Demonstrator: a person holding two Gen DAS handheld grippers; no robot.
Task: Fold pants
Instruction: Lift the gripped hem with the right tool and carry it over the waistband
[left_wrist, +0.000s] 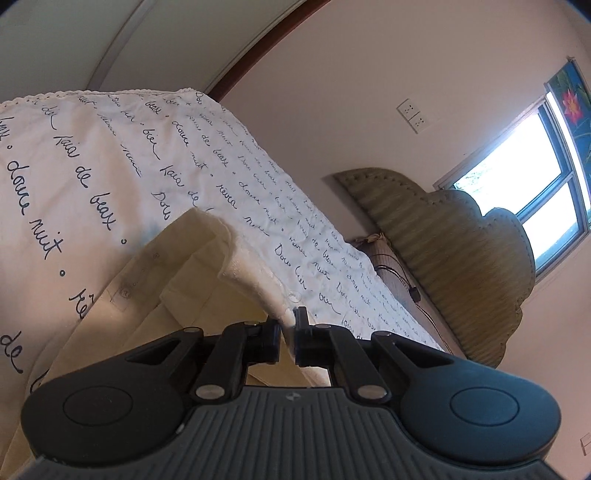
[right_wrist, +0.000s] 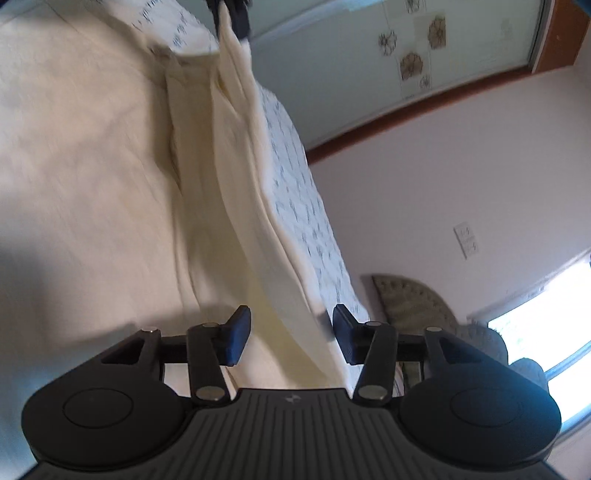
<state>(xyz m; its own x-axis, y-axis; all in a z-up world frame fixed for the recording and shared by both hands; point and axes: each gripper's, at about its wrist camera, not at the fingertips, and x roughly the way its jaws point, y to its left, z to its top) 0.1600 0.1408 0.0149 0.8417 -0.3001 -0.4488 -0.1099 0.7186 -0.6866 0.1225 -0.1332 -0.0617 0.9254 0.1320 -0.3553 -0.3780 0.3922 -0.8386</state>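
The cream pants (left_wrist: 173, 266) lie on the bed (left_wrist: 92, 155), one edge raised. The left hand-held gripper (left_wrist: 287, 328) is clamped on that edge; the right hand-held gripper (right_wrist: 291, 338) stands part open around a fold, not pressing it. Folding looks barely begun.

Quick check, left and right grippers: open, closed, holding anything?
Left gripper: closed, pinching the edge of the cream pants.
Right gripper: open, pants fabric between its fingers but not clamped.
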